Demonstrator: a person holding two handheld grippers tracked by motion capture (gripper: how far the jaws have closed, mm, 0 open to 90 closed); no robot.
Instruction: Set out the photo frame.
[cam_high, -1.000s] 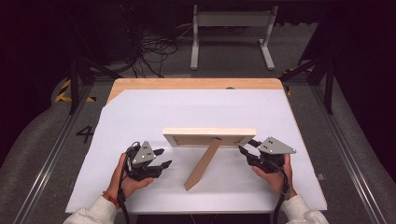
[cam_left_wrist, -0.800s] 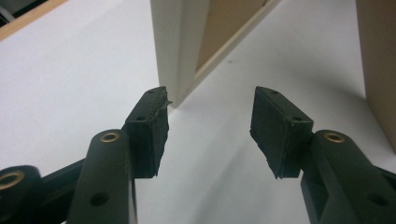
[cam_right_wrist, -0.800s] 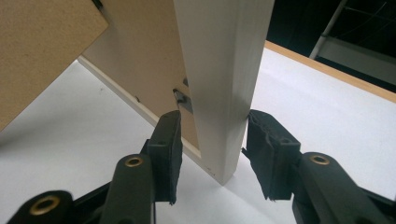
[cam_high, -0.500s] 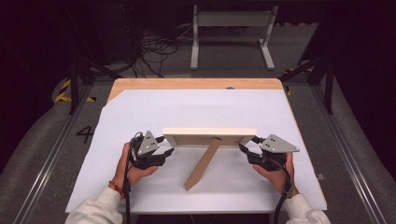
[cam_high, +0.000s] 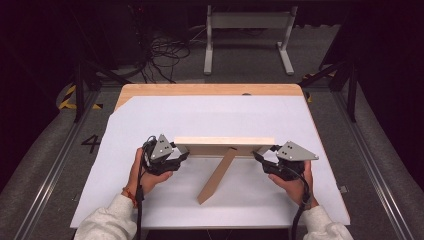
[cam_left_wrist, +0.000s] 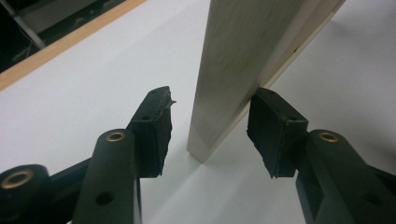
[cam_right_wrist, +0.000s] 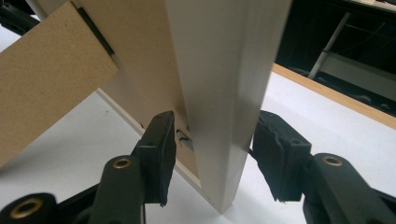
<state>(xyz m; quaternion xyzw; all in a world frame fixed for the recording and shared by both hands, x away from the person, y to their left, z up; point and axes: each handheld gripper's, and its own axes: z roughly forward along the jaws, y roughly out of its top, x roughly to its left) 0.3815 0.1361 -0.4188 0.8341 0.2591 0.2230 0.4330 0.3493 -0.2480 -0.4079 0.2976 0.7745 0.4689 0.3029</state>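
Frame ends bracketed by both grippers

Wooden picture frame (cam_high: 224, 146) stands upright on the white table sheet (cam_high: 215, 115), propped by its rear stand (cam_high: 216, 175) toward the person. Left gripper (cam_left_wrist: 208, 126) is spread around the frame's left end, one pad touching the back edge, the other apart. Right gripper (cam_right_wrist: 212, 154) straddles the right end, released, with small gaps. Bare sheet lies wide beyond the frame.

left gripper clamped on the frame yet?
No: in the left gripper view the left gripper straddles the wooden frame edge, one pad touching it, with a clear gap between the frame and the other pad.
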